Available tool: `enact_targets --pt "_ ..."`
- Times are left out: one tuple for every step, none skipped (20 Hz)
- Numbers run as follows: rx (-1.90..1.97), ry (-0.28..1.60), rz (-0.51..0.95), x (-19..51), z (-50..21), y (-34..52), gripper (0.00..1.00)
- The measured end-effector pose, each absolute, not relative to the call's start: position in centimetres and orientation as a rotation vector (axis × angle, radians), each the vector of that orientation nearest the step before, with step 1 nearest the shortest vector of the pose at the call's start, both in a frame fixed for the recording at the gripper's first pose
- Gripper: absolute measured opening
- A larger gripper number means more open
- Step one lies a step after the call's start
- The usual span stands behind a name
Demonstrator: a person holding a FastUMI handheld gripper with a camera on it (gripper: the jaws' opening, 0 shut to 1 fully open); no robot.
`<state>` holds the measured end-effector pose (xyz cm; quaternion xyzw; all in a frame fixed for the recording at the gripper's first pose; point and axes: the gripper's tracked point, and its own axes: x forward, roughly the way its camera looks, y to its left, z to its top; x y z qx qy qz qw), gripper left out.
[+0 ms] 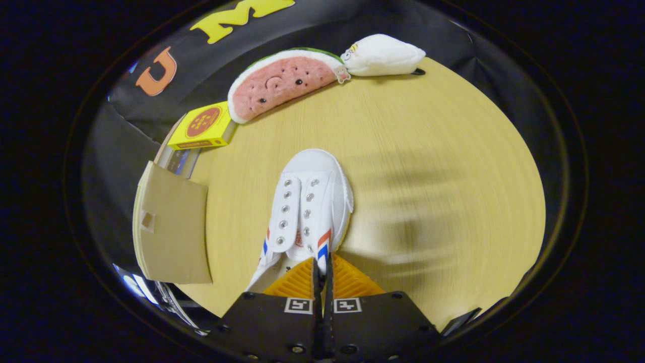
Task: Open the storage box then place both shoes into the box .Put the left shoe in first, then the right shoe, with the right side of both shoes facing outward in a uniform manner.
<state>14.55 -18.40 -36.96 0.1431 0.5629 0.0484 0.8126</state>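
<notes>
The jaws are clenched on the side wall of a white shoe, one finger inside the opening and one outside near the red and blue stripes, with almost no gap between them. The shoe runs straight ahead of the fingers, toe pointing away, and seems to hang above the desk; the blurred wood grain and soft shadow to the right suggest it is being carried. The hold is on a thin strip of soft canvas close to the heel, so the long toe end could sag or swing, and the fabric might slip out if the motion is quick. Off to the left stands a brown cardboard flap, probably part of the storage box, whose opening I cannot make out; the toe might catch on that flap on the way in. A turn of the wrist could leave the wrong side facing outward. Beyond the shoe lie a yellow box, a watermelon plush and a white plush, well apart from the path.
</notes>
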Motion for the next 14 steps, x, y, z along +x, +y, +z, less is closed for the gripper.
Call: enact_targets --pt "0.313 1.184 0.112 14.6 -35.9 -18.4 0.0" --pt "0.314 1.163 0.127 14.6 -34.8 -18.3 0.0" --pt "0.306 1.144 0.14 14.6 -33.5 -18.1 0.0" --pt "0.29 1.122 0.151 14.5 -32.2 -17.6 0.0" --pt "0.269 1.108 0.158 14.5 -30.6 -16.7 0.0" --pt "0.253 1.09 0.165 14.5 -29.2 -15.8 0.0" --pt "0.235 1.08 0.18 14.4 -27.9 -14.6 0.0" --pt "0.226 1.071 0.2 14.4 -26.7 -13.1 0.0" --pt "0.223 1.064 0.221 14.2 -25.5 -11.5 0.0" --pt "0.225 1.06 0.244 13.8 -24.1 -9.6 0.0" --pt "0.223 1.052 0.271 13.6 -23.3 -7.5 0.0" --pt "0.217 1.045 0.296 13.4 -22.4 -5.6 0.0" --pt "0.213 1.037 0.315 13.4 -21.8 -3.7 0.0" --pt "0.203 1.034 0.335 13.3 -21.4 -1.7 0.0"
